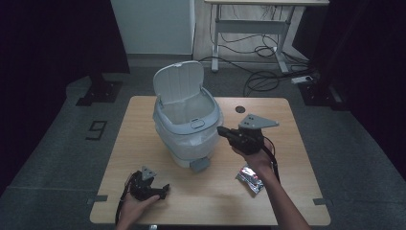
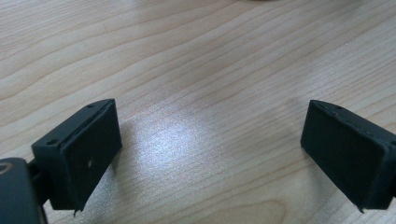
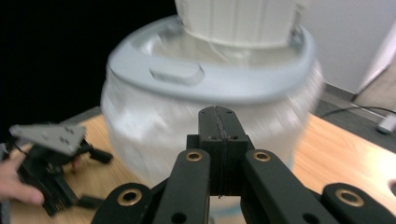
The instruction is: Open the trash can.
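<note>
The small lidded bin (image 1: 187, 122) stood mid-tabletop (image 1: 143, 187), lid up, a thin plastic liner over its rim. It looked light, rigid and tippable; the liner was soft and slippery. The right tool (image 1: 221, 130), jaws together and empty, neared the rim. The left tool (image 1: 165, 189) rested wide apart, near left.
</note>
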